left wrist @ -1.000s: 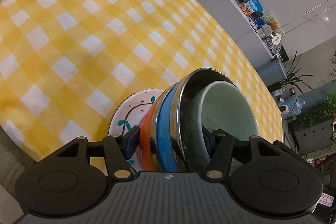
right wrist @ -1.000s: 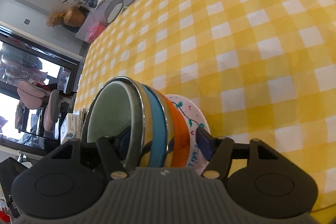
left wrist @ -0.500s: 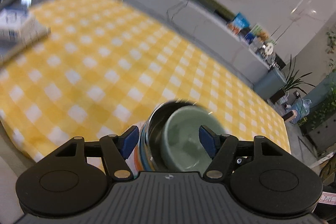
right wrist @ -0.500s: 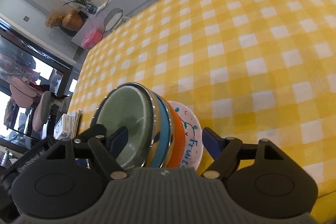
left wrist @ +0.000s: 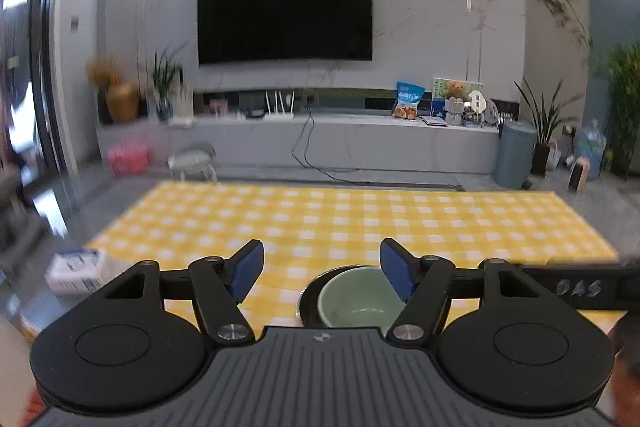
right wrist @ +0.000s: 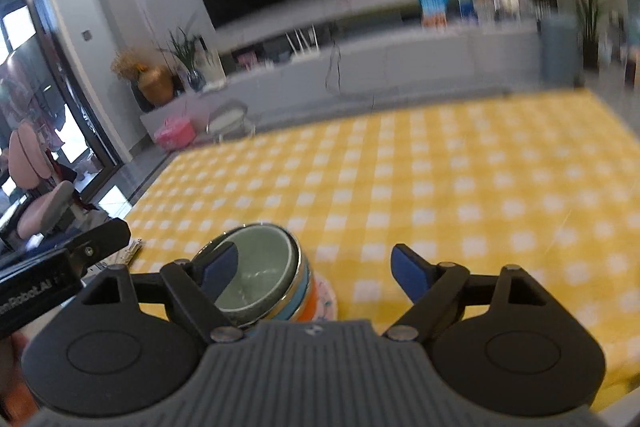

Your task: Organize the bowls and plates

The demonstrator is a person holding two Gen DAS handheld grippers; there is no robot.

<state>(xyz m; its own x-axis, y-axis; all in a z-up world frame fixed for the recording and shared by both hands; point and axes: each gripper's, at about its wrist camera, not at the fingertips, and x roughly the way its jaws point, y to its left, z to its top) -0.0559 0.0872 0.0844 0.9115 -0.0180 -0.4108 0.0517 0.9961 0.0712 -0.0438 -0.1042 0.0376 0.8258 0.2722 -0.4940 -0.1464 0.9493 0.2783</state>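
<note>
A stack of bowls stands on the yellow checked tablecloth (left wrist: 360, 227): a pale green bowl (left wrist: 356, 303) sits inside a metal bowl (right wrist: 298, 267), over a blue and an orange bowl (right wrist: 311, 301), all on a white patterned plate (right wrist: 328, 303). My left gripper (left wrist: 322, 267) hovers open above and behind the stack, touching nothing. The jaws of my right gripper (right wrist: 314, 261) are opening, and nothing is pressed between them. The stack lies below its left finger (right wrist: 220, 265). Each view shows the other gripper's black body at its edge.
A white box (left wrist: 76, 269) lies at the table's near left edge, with a ring binder (right wrist: 134, 247) next to it. The cloth stretches far ahead to the table's back edge. Beyond are a low grey console (left wrist: 360, 143), a wall screen and plants.
Both grippers have pulled back and up from the sides of the stack and rolled level. Their jaws stand wider. The views now take in the room instead of the tabletop.
</note>
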